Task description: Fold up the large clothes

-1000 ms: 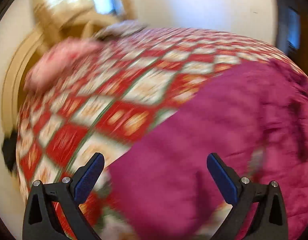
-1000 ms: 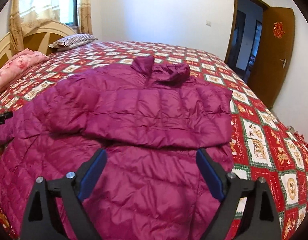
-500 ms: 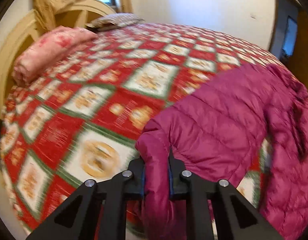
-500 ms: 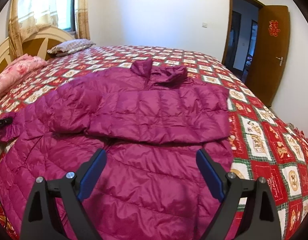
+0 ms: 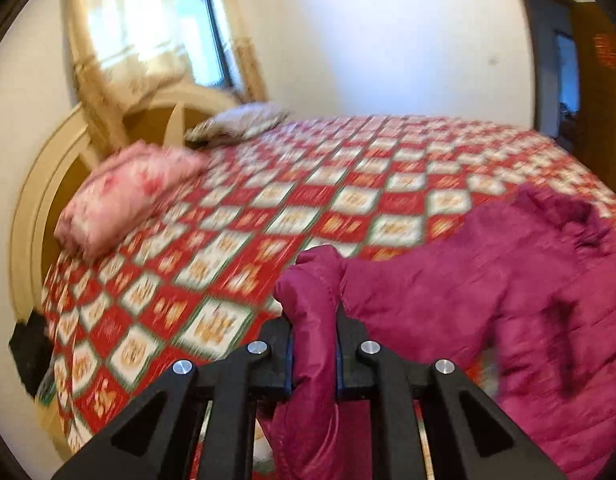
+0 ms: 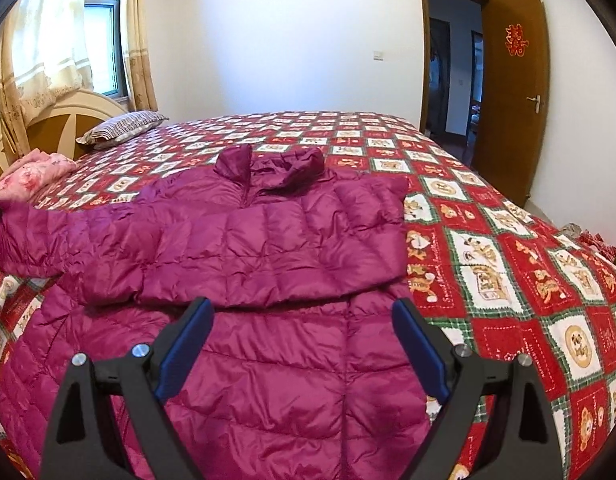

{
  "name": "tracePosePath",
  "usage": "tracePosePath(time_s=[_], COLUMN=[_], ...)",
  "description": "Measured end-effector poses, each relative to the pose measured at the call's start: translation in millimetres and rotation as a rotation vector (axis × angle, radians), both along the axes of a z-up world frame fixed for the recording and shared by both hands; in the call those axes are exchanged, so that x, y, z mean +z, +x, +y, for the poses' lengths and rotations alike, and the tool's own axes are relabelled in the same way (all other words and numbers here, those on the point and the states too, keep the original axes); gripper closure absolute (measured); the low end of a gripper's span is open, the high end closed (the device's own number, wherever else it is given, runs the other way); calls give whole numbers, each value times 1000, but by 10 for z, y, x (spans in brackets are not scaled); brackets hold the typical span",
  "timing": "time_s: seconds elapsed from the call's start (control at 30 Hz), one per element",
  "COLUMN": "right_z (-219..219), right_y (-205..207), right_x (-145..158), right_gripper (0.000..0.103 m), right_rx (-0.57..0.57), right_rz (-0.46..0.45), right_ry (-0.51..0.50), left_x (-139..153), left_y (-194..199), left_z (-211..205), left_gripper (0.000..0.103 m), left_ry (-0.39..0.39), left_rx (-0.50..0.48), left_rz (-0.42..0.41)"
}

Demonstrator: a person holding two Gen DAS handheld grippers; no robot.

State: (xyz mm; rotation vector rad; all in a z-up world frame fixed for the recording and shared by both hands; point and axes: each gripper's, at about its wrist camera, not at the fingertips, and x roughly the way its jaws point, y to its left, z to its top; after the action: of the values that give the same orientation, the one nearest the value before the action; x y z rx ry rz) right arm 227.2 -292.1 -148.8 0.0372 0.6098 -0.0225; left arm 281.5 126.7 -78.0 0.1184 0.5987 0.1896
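A magenta puffer jacket (image 6: 268, 240) lies front up on the bed, collar toward the far side, its right sleeve folded across the chest. My left gripper (image 5: 314, 320) is shut on the cuff of the left sleeve (image 5: 316, 280) and holds it lifted off the quilt; the sleeve (image 6: 36, 236) stretches out to the left edge of the right wrist view. Above the jacket's lower front, my right gripper (image 6: 300, 344) hangs open with nothing between its blue pads.
The bed carries a red, white and green checked quilt (image 6: 488, 264). A pink folded blanket (image 5: 124, 192) and a striped pillow (image 6: 120, 126) lie by the headboard (image 5: 40, 200) at the left. An open wooden door (image 6: 512, 92) stands at the right.
My left gripper went from wide open to shut on the sleeve cuff, then rose with it, pulling the sleeve up and outward. The right gripper stayed open and drifted slightly.
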Motion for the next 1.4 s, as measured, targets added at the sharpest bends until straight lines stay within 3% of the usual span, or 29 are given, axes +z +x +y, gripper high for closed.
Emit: tracePosePath(time_s=[0.2, 0.47, 0.57, 0.6, 0.63, 0.7, 0.83, 1.03, 1.13, 1.17, 1.2, 1.27, 1.3, 1.4], right_z=[-96, -306, -398, -412, -434, -439, -368, -15, 194, 248, 310, 432, 448, 413], right_y=[-13, -58, -51, -48, -41, -26, 18, 222, 410, 469, 535, 683, 700, 622], right_x=[-39, -136, -166, -171, -176, -177, -119, -13, -95, -146, -212, -367, -370, -194], right_gripper=[10, 10, 10, 10, 10, 10, 10, 10, 13, 16, 28, 60, 79, 87], right_rx=[-21, -58, -73, -74, -76, -76, -50, 121, 211, 229, 246, 294, 298, 266], right_rz=[9, 38, 58, 62, 68, 71, 67, 93, 153, 180, 214, 309, 312, 234], right_ry=[11, 24, 33, 36, 37, 36, 58, 155, 210, 224, 239, 278, 282, 249], left_x=[361, 154, 95, 102, 98, 127, 55, -440, -735, -824, -887, -1030, -1075, -1172], left_y=[-37, -199, -263, -302, -351, -413, -310, 88, 217, 243, 256, 274, 278, 261], left_z=[-1052, -2629, -2932, -2958, -2954, -2870, -2453, -1676, -1399, -1337, -1305, -1247, -1229, -1191], left_gripper=[89, 85, 50, 31, 20, 16, 14, 14, 14, 14, 14, 14, 14, 14], left_ry=[7, 39, 78, 87, 89, 76, 50, 30, -9, -15, -20, -25, -25, -29], left_rx=[-216, -498, -538, -539, -539, -537, -452, -207, -128, -108, -100, -82, -78, -79], left_rz=[-55, -47, -45, -71, -93, -134, -117, 33, 117, 141, 154, 186, 195, 212])
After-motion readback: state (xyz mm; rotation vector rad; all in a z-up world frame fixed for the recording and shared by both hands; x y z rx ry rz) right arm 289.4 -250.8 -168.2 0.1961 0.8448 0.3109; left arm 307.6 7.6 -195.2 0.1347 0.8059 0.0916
